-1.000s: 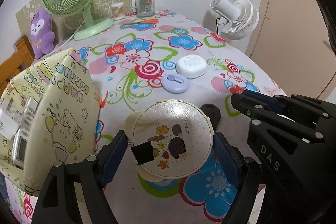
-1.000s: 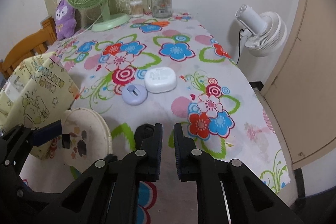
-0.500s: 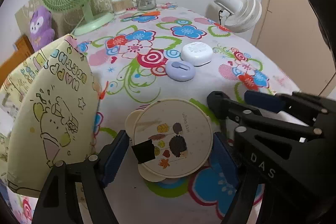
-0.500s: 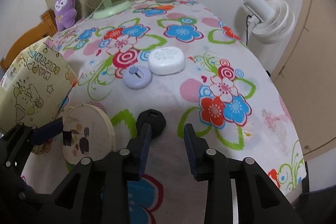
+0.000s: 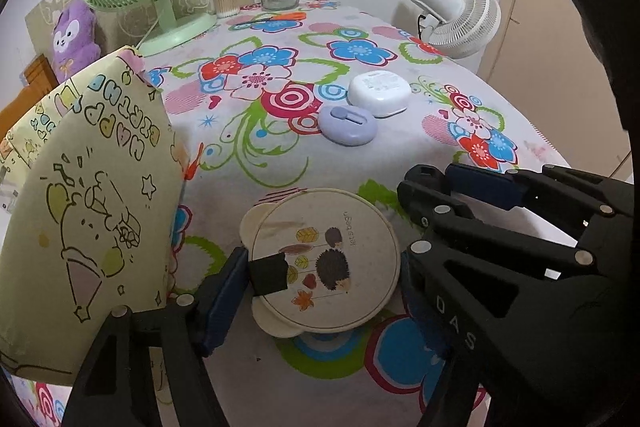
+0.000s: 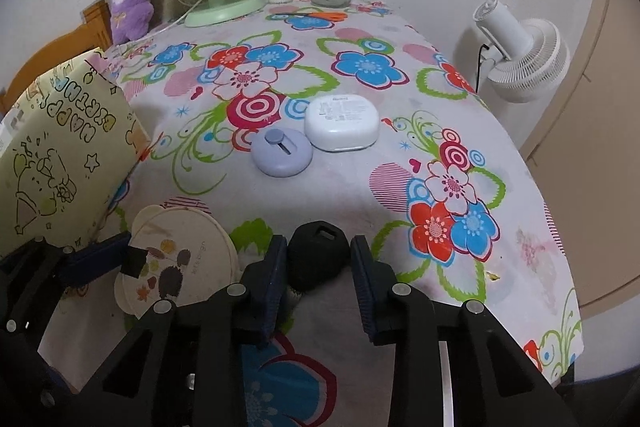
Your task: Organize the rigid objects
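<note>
Since a second ago, the left gripper [image 5: 320,283] has been closing around the round cream lid [image 5: 324,263], its hedgehog print upright and no long axis; whether the pads press it I cannot tell. Just right of that lid, the right gripper [image 6: 319,259] is clenched on the small matte black faceted knob [image 6: 316,253], resting on the floral tablecloth [image 6: 344,187].
</note>
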Demonstrator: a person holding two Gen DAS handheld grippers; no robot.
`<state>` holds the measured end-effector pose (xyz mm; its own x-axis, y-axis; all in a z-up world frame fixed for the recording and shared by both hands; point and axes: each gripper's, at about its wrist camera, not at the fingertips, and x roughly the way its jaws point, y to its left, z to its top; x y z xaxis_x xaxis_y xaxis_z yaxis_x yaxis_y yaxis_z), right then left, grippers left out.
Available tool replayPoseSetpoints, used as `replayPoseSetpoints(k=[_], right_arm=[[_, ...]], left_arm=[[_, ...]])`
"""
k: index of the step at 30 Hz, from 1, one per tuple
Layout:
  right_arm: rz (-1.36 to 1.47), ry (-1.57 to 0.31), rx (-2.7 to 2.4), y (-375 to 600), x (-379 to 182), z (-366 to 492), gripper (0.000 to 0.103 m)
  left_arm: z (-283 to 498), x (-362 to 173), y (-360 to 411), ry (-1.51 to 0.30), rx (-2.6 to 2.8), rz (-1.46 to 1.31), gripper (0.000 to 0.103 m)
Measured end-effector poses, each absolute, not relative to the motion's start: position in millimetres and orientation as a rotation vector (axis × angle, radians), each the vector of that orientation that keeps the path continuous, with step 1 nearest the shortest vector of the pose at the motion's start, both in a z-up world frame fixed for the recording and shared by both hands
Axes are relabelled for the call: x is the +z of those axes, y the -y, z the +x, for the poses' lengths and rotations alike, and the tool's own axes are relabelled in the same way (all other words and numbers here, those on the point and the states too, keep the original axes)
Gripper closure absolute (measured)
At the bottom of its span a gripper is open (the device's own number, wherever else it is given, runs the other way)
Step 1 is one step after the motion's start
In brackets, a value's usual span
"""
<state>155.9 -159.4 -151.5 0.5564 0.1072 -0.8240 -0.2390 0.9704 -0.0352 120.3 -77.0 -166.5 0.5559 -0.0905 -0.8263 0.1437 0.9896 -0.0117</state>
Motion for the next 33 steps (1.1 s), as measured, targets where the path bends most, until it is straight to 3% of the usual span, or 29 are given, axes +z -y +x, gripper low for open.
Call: replayPoseSetpoints(k=[33], right_arm=[[-0.124,-0.857,0.178,169,-84,126,0.068]], left_arm=[[96,-100,87,-0.866,-0.183,0.07,0.027]])
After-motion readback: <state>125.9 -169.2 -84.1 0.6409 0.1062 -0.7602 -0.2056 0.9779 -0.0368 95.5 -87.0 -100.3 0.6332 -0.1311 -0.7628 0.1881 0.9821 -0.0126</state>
